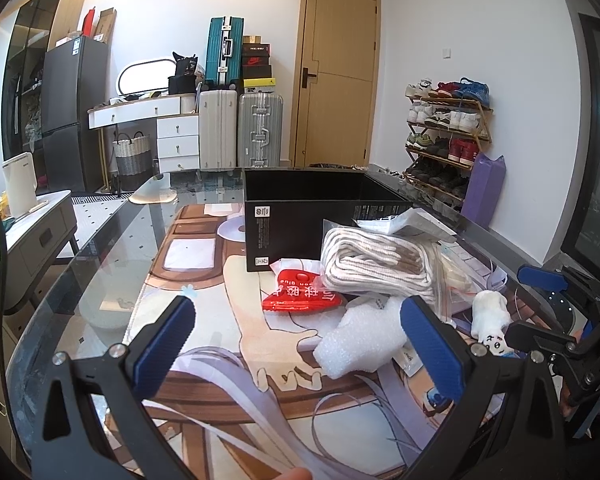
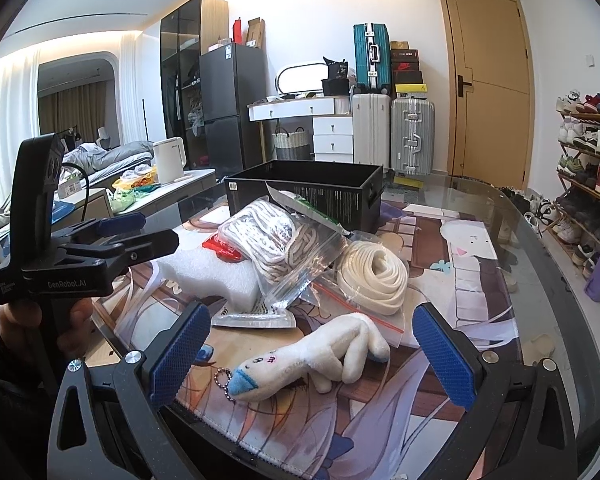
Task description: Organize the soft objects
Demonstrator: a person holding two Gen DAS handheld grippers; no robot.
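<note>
left hand-held gripper agape — empty | plush toy between right hand-held gripper fingers

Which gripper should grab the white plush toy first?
Right. The right gripper is open, and the white plush toy lies right between its fingers. The left gripper is open too, but it faces the white foam piece, with the toy off to its side.

Both wrist views low, close, facing black box, shared.
</note>
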